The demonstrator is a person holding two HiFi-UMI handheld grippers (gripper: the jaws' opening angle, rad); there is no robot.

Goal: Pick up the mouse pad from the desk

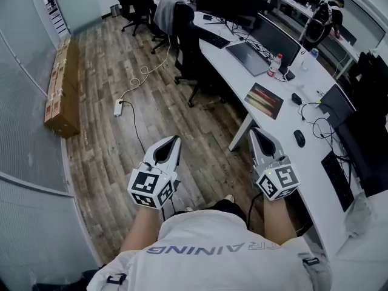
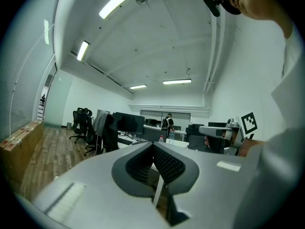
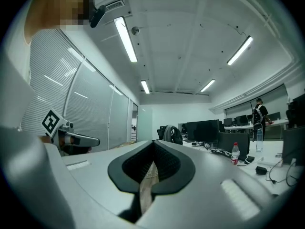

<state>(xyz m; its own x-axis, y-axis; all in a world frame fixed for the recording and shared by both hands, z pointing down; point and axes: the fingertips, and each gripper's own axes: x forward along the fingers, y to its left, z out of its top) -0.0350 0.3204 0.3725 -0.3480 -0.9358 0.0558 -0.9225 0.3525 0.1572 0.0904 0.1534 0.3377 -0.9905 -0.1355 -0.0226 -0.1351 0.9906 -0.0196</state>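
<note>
The mouse pad [image 1: 264, 100], a dark rectangle with a red-orange print, lies flat on the long white desk [image 1: 276, 126] ahead and to my right. Both grippers are held level at waist height over the wooden floor, well short of the pad. My left gripper [image 1: 176, 139] is shut with nothing in it, its jaw tips meeting [image 2: 153, 144]. My right gripper [image 1: 254, 131] is nearest the desk's edge and also shut and empty [image 3: 153, 142]. Each gripper shows at the side of the other's view: the right gripper [image 2: 217, 130], the left gripper [image 3: 81, 140].
On the desk near the pad are a black mouse [image 1: 299, 138], a keyboard [image 1: 337, 179], monitors [image 1: 337, 105], a laptop [image 1: 248, 57] and a bottle [image 1: 275, 65]. Office chairs [image 1: 188, 47] stand along it. A power strip [image 1: 119, 107] and cardboard boxes [image 1: 62, 86] sit on the floor at left.
</note>
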